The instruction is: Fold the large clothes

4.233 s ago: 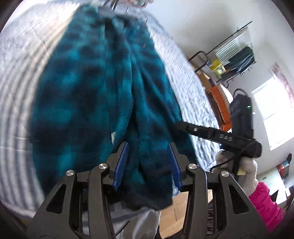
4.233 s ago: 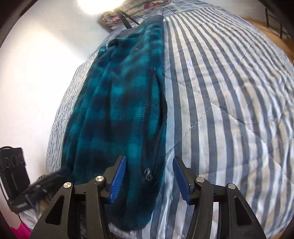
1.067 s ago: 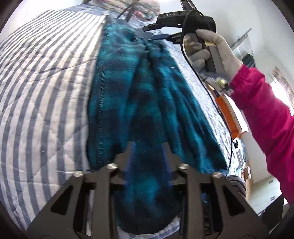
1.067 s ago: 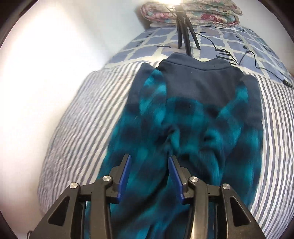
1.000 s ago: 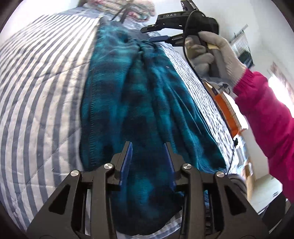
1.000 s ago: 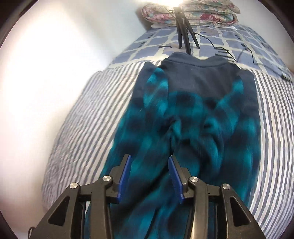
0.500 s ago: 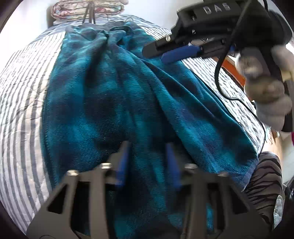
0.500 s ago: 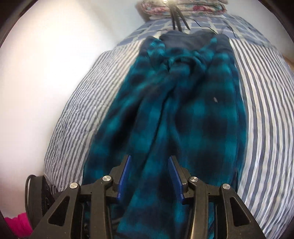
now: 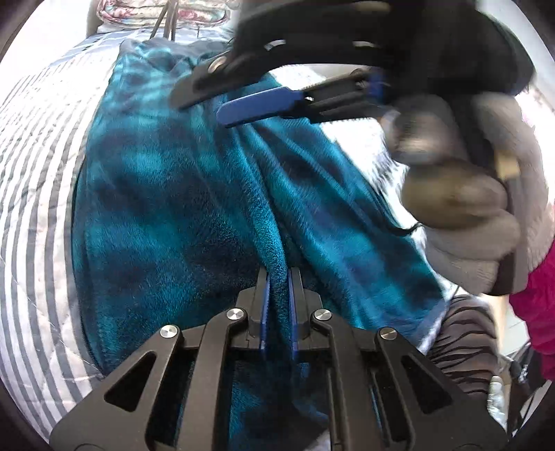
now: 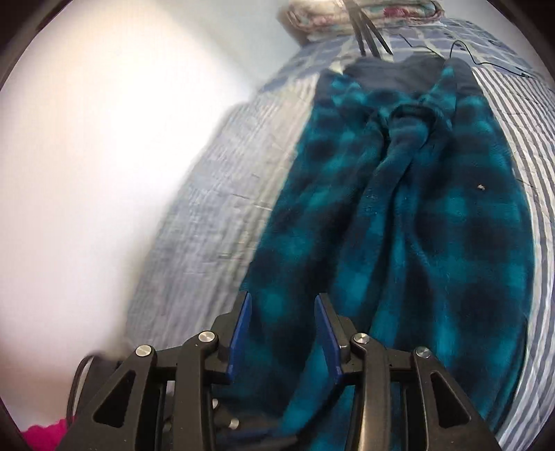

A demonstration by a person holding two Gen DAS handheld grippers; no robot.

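Note:
A teal and dark blue plaid fleece garment [image 9: 166, 194] lies lengthwise on the striped bed; in the right wrist view the garment [image 10: 433, 222] stretches to its dark collar end near the pillows. My left gripper [image 9: 278, 277] is shut on a raised fold of the fleece near its lower edge. My right gripper [image 10: 282, 312] is open, with its jaws low over the garment's near left edge. In the left wrist view the right gripper [image 9: 204, 93] hovers open above the cloth, held by a gloved hand [image 9: 464, 194].
The blue and white striped quilt [image 9: 31, 173] covers the bed. Folded floral bedding [image 10: 364, 14] and a black tripod [image 10: 364, 31] stand at the bed's far end. A black cable [image 10: 485, 59] lies on the quilt. A white wall [image 10: 86, 156] runs along the left.
My left gripper has closed on a fold of the fleece. My right gripper has pulled back from the collar end toward the near end of the garment and stays open.

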